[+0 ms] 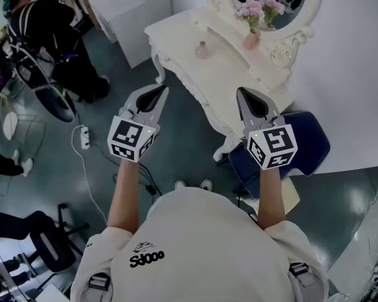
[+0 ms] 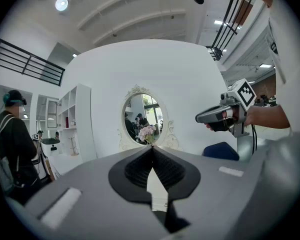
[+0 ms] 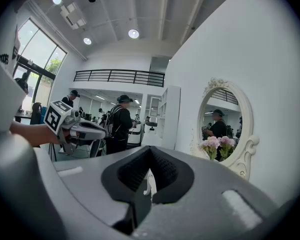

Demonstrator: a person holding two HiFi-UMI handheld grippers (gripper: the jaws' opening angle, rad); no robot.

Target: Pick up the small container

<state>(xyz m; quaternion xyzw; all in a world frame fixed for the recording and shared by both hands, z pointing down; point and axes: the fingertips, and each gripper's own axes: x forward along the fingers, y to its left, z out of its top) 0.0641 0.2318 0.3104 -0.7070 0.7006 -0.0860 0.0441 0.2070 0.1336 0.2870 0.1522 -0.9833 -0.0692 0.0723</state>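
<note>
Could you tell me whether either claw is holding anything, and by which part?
Nothing is held: the left claw and the right claw are both shut and empty; the small container sits untouched on the table.

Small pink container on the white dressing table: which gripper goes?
Left, narrowly. Left gripper and right gripper are both shut, empty, similarly far from the small pink container; the pink flower vase stands on the right's side.

The round white-framed mirror (image 1: 269, 2) above the cream carved bench (image 1: 220, 74) is cut off by the top edge. The dark blue padded chair (image 1: 312, 145) beside the bench is partly hidden behind the right tongs (image 1: 240, 92). The small pink container (image 1: 202, 50) on the bench is too tiny to see well.
</note>
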